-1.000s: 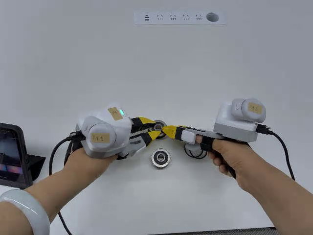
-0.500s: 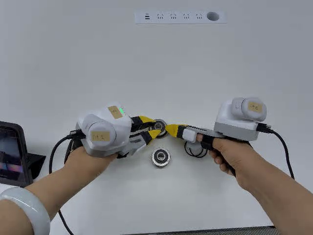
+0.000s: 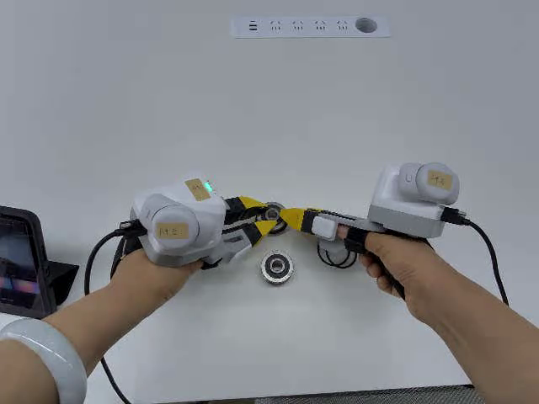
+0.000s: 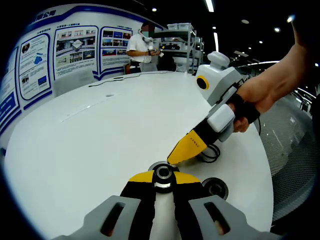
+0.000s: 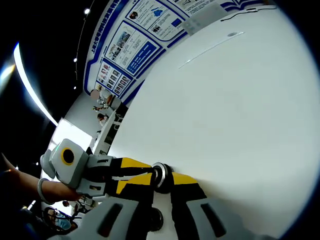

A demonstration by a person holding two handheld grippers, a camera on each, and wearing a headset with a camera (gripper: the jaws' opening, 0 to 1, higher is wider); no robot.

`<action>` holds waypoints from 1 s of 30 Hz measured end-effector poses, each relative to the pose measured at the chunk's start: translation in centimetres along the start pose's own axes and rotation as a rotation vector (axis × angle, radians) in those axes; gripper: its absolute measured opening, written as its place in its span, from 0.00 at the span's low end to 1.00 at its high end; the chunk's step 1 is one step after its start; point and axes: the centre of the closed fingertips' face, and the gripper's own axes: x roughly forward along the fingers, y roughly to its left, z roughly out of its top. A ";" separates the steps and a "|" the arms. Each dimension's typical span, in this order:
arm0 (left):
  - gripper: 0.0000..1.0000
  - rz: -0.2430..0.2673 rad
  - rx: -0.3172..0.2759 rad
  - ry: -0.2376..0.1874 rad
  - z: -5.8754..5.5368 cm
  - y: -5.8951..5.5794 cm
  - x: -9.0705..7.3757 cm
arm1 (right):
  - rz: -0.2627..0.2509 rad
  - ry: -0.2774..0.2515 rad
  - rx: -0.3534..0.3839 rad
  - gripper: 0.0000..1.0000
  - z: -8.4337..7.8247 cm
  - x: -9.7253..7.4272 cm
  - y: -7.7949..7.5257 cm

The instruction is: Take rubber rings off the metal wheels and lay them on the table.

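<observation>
Left tongs (image 3: 263,216) are clamped on a metal wheel (image 3: 272,212) over the bench (image 3: 253,126); right tongs (image 3: 290,220) grip its rim from the opposite side. Bare bench stretches beyond to the power strip (image 3: 310,28). A second wheel (image 3: 276,268) lies near, loose rubber rings (image 3: 337,257) beside it.

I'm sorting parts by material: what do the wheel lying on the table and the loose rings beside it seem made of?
The wheel: likely metal, shiny silver hub, dark outer band. The rings: probably rubber, thin, matte black loops.
</observation>
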 end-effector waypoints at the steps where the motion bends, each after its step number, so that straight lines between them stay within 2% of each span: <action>1: 0.13 0.000 -0.001 -0.001 0.0 0.0 0.0 | 0.004 -0.002 -0.003 0.15 0.1 0.1 0.1; 9: 0.13 0.001 -0.005 -0.005 0.0 0.0 0.0 | 0.022 0.002 -0.021 0.22 0.3 0.9 0.3; 18: 0.13 0.001 -0.005 -0.005 0.0 0.0 0.0 | 0.034 0.015 -0.029 0.21 0.3 0.6 0.2; 30: 0.13 0.002 -0.006 -0.007 0.0 0.0 0.0 | 0.043 0.040 -0.026 0.20 -0.7 -0.1 0.5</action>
